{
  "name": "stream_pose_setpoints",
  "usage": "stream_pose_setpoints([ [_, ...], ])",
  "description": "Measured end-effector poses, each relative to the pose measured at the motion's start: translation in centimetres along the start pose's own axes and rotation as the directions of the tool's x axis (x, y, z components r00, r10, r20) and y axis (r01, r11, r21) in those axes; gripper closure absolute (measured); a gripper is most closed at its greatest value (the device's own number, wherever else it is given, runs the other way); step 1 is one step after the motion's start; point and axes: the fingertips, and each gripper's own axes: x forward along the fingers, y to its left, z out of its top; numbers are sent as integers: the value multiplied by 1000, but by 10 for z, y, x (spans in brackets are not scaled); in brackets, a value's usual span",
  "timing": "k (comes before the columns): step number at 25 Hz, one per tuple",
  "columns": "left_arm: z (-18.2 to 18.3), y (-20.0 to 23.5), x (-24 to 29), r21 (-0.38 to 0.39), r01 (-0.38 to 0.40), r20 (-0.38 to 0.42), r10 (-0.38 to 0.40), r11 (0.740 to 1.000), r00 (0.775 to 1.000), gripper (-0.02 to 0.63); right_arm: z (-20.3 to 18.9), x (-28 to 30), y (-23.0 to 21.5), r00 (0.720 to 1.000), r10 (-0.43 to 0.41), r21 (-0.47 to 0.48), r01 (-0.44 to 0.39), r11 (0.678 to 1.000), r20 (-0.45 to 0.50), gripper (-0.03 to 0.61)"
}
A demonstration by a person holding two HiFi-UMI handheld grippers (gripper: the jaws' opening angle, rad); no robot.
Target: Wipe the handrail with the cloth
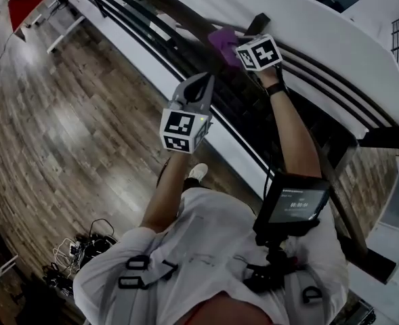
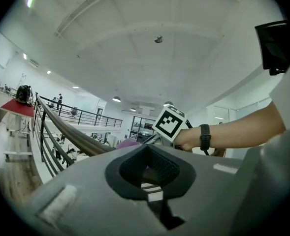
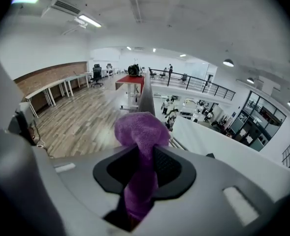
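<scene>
At the left lies the wooden floor. Near the middle, the left gripper is held beside the railing and does not touch it; its jaws are together with nothing between them. Farther away, the dark handrail runs from far left to near right. The purple cloth is on this handrail, and the right gripper has its jaws closed tightly on the cloth.

Right gripper apparently presses cloth on handrail
</scene>
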Motion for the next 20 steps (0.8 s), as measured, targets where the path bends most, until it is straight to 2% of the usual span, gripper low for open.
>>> stream_pose_setpoints([
  [2, -3, 6, 1, -10, -18, -10, 17, 1000, 1000, 614, -7, 15, -6, 998, -2, -9, 1, 1000, -63, 486],
  [7, -19, 18, 3, -26, -55, -24, 54, 998, 998, 614, -12, 22, -14, 998, 40, 12, -40, 999, -37, 488],
  [10, -24, 18, -1, -36, -73, -38, 72, 997, 997, 614, -16, 19, -8, 997, 50, 2, -50, 999, -57, 489],
  [20, -24, -30, 6, 8, -33, -41, 34, 999, 999, 614, -50, -7, -6, 990, 99, -3, -100, 995, -96, 491],
])
